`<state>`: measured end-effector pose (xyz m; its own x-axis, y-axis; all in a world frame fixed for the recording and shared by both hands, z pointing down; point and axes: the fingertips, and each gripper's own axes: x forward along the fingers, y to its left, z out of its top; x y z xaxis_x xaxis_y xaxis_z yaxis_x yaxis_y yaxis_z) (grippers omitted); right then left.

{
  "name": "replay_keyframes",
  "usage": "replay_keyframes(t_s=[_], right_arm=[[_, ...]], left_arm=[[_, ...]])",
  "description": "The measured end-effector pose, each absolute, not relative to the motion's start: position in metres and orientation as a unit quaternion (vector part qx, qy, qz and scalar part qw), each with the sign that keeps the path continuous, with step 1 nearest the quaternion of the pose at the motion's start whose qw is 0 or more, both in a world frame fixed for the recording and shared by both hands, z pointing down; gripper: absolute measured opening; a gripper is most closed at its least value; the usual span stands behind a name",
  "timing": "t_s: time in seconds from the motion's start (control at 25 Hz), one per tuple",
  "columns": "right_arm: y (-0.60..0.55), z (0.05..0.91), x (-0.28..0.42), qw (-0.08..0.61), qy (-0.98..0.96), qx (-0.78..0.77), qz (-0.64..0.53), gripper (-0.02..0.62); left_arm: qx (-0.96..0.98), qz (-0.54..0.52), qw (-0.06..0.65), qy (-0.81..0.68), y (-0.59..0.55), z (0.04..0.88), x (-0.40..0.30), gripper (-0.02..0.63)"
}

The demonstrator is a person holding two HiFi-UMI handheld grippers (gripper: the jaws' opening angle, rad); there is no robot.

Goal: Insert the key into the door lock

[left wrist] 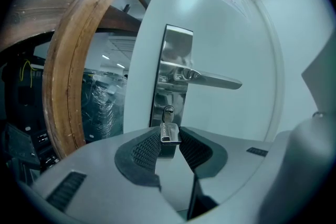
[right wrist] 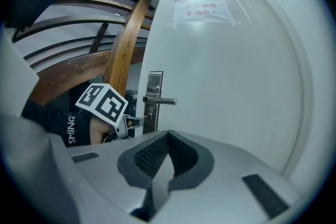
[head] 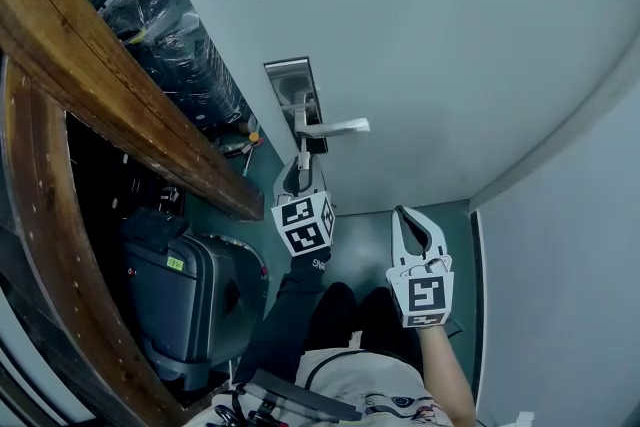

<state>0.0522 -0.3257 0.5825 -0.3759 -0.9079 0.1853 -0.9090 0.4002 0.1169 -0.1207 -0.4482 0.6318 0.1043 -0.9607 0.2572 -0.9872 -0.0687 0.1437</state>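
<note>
As I looked along the left gripper, its two ribbed pads were clamped on the flat silver head of the key, holding it upright between them. The blade ran forward to the keyhole in the steel lock plate, right at the cylinder's mouth. How deep it sat, I couldn't tell from this angle. Just above the keyhole, the lever handle stuck out level to the right across the white door. Off to the left, a curved wooden beam framed the door's open edge, with plastic-wrapped goods behind it.

From the head view, the left gripper was pressed up close under the handle, its marker cube facing me. The right gripper hung back, lower and to the right, well apart from the plate. A dark grey suitcase stood on the floor on the left, under the beam.

Over on the right gripper, the jaws were pinched together with nothing between them. Its camera caught the left gripper's cube beside the lock plate, and a paper notice taped high on the door.
</note>
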Motion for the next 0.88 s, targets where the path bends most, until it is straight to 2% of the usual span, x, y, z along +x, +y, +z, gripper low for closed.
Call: replay_keyframes(t_s=[0.88], right_arm=[[-0.3294, 0.5902, 0.0541, 0.107, -0.826, 0.553, 0.016, 0.005]], left_arm=[[0.725, 0.075, 0.139, -0.671, -0.4577, 0.6286, -0.1142, 0.117]])
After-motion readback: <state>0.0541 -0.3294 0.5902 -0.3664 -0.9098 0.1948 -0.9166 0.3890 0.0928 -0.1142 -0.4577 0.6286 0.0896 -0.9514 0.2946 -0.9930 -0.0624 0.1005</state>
